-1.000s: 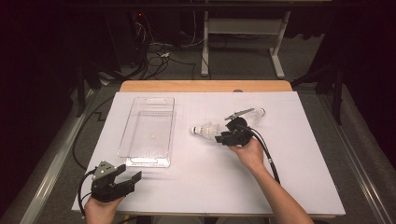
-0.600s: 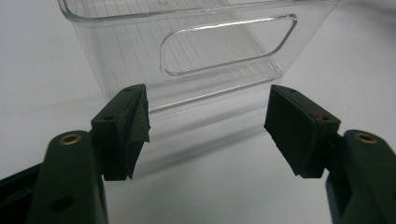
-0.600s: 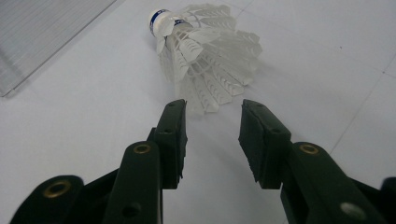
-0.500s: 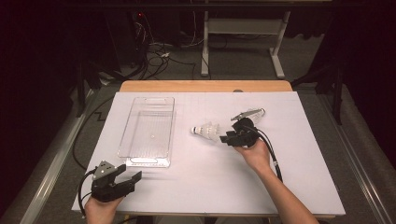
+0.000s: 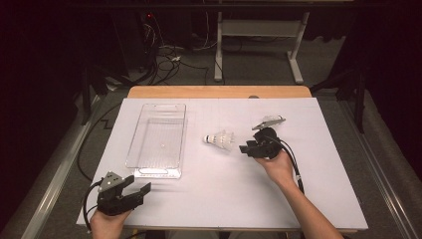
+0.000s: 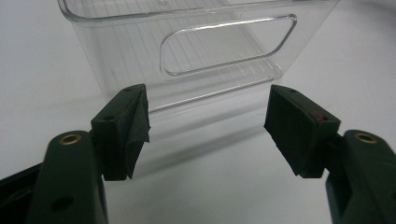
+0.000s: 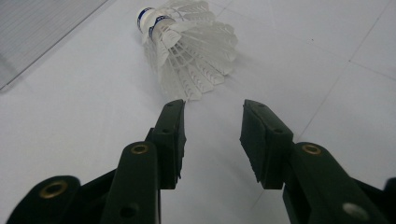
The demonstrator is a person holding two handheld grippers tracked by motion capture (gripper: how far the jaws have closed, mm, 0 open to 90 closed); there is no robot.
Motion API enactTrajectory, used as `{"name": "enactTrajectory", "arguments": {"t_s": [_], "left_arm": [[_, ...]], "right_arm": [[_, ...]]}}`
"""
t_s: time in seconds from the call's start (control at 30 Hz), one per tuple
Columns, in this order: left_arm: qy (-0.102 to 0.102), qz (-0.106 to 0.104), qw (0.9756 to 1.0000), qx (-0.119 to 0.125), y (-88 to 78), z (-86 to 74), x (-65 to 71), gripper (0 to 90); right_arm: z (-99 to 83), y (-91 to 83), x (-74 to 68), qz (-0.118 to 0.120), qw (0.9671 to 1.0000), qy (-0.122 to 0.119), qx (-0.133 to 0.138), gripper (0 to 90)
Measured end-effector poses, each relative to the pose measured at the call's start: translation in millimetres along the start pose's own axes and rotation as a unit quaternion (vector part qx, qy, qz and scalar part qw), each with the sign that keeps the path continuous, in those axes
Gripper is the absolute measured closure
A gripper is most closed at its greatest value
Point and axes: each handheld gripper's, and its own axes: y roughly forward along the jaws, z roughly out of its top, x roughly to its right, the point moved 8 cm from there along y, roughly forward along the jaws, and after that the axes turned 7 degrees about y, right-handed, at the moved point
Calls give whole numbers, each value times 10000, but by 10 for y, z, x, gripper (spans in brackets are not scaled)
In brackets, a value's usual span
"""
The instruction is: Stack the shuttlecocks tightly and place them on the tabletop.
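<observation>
Right gripper [image 5: 247, 148] hovered with jaws parted and empty just short of the white shuttlecock [image 5: 220, 140], which lay on the table [image 5: 328, 189] beside the empty clear bin [image 5: 142, 144], so grasping and binning were likely undone.

White table cover [image 5: 318, 189] over a wooden tabletop [image 5: 219, 92]. Clear plastic tray [image 5: 149, 172], ribbed base, handle slot [image 6: 229, 44] in its near end wall. Beyond the table: tangled floor cables [image 5: 169, 57], grey stand legs [image 5: 256, 37].
</observation>
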Motion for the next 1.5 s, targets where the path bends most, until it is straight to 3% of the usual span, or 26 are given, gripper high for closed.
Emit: {"name": "enactTrajectory", "arguments": {"t_s": [0.5,0.97,1.27,1.5], "left_arm": [[11,-16,10000,-21,5,-2,3,315],[4,-18,10000,-16,3,-3,2,315],[-1,-11,10000,-21,4,-4,1,315],[-3,-6,10000,-18,2,-5,1,315]], "right_arm": [[-28,-96,133,-142,9998,93,140,594],[-83,-221,354,-478,9984,129,286,567],[-98,-296,506,-680,9964,319,388,568],[-78,-338,720,-937,9927,607,458,572]]}}
